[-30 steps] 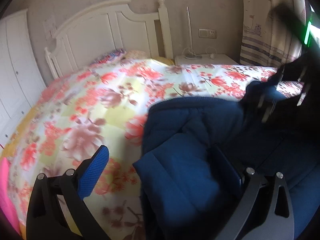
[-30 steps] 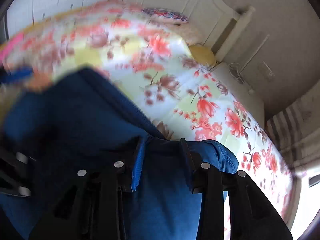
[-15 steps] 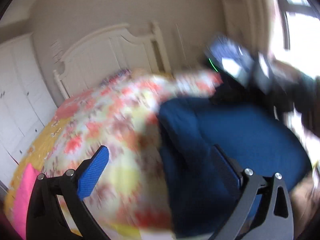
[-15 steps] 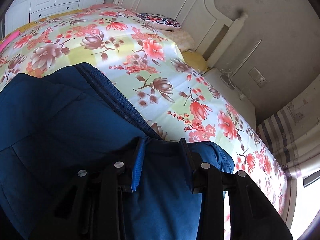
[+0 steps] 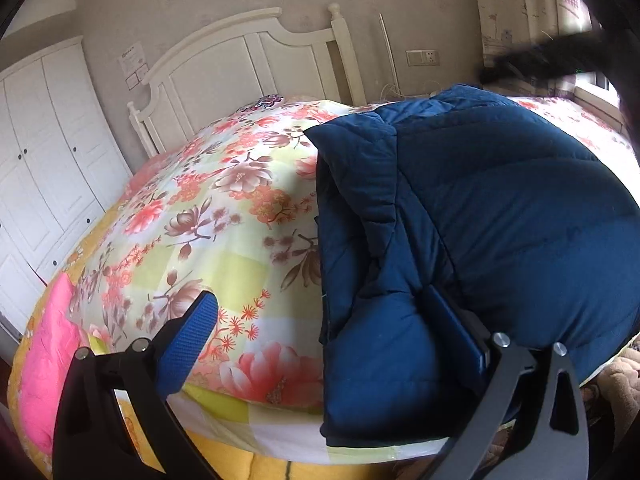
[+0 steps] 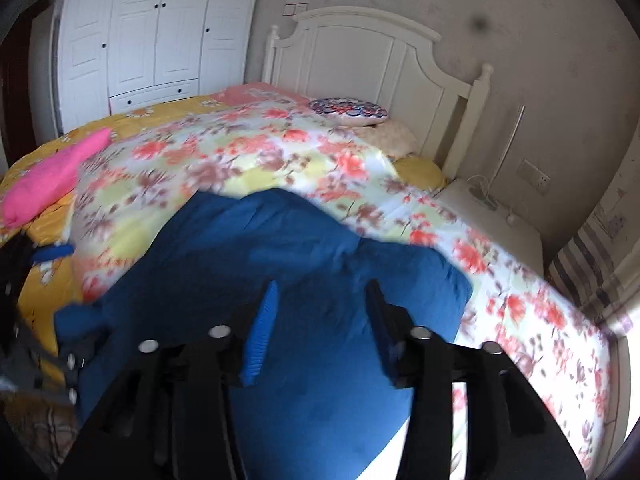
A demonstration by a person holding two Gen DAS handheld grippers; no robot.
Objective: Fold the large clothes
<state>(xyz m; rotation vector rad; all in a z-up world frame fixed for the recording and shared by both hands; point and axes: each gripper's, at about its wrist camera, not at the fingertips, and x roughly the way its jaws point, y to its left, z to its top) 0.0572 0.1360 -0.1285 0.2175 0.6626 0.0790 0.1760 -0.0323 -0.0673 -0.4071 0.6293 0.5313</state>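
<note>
A dark blue padded jacket (image 5: 500, 208) lies folded over on the floral quilt (image 5: 224, 216) at the bed's near right side. My left gripper (image 5: 320, 332) stands wide open at the jacket's near left edge. Its right finger rests against the folded fabric, and its blue left pad (image 5: 188, 340) hangs over the quilt. In the right wrist view the jacket (image 6: 300, 280) lies below my right gripper (image 6: 322, 292). Its jaws are opening, with nothing pressed between them. The right gripper shows as a dark blur (image 5: 560, 56) at the top right of the left wrist view.
A pink cloth (image 6: 52, 176) lies at the bed's far left edge. A patterned pillow (image 6: 348, 112) rests by the white headboard (image 6: 360, 52). A white wardrobe (image 6: 152, 32) stands left of the bed; a nightstand (image 6: 488, 216) and striped curtain (image 6: 588, 256) stand to its right.
My right gripper let go of the jacket's fabric, spread its jaws and rose back from it. My left gripper swung across and now sits at the jacket's left edge.
</note>
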